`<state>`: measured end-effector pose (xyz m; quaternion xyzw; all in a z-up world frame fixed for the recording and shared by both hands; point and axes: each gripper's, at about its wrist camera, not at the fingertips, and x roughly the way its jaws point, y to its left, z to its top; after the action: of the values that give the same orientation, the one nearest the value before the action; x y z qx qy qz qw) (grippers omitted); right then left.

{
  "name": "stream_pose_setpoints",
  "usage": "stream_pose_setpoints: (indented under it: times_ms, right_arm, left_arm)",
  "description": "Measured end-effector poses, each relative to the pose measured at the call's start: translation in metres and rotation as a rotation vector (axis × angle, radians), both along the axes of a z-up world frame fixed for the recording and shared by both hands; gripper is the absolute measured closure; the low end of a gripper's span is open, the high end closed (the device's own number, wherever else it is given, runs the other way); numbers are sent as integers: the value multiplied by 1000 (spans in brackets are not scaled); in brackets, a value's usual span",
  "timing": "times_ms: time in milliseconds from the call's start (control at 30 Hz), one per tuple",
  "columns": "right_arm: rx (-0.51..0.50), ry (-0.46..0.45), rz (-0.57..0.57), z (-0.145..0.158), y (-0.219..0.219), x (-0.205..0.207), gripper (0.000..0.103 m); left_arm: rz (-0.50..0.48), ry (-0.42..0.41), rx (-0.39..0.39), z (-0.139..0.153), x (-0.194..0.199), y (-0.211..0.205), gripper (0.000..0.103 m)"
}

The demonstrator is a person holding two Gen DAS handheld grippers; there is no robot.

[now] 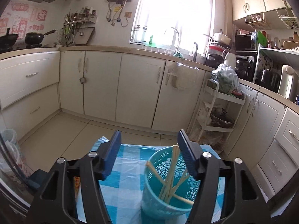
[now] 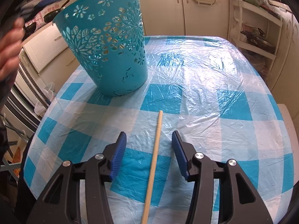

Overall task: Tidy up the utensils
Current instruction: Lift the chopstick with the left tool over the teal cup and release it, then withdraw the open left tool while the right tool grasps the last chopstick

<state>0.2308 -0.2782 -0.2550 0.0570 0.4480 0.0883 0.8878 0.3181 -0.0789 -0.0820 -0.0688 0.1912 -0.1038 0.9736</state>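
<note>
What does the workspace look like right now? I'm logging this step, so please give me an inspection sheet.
Surface: table under a blue checked plastic cloth.
Job's things: teal basket upright, chopsticks inside; one chopstick lying on the cloth.
Clutter: nothing seen.
Grippers: left gripper open above the basket, empty; right gripper open, straddling the loose chopstick, pads clear.
Cables: nothing seen.
Surroundings: kitchen cabinets, white cart.

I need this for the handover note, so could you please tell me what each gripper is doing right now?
Left gripper: open, holding nothing, above the basket.
Right gripper: open, astride the chopstick on the table, pads clear of it.
</note>
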Motion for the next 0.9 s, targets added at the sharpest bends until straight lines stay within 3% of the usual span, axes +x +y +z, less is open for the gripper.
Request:
stream_pose_setpoints:
  times_ms: [67,167,233,367,433,667,767,900]
  right_arm:
    - [-18,-1,4,0,1,-1,57]
    - [-76,-7,5,1,4,-1,65]
    - [-107,-11,-1,0,5,-1,72]
    - [-179,-21,8,1,10,-2,96]
    - [-221,-19,28,2,16,-5,96]
    - [-166,9,27,1,10,-6,97]
    - [-45,11,-11,6,-4,-6,98]
    - [85,-52,-38,27,-15,-12,98]
  left_arm:
    - [45,-9,3,-5,-21,18,24]
    - [90,32,10,-30,-45,41,16]
    - [79,113,24,-57,-49,47,16]
    - [38,306,65,-117,-42,43,16]
    - [17,363,77,-135,-37,38,16]
    - [-26,419,110,-160,-36,29,15]
    - [-31,428,107,-162,-34,29,13]
    - [-39,441,124,-164,-32,25,13]
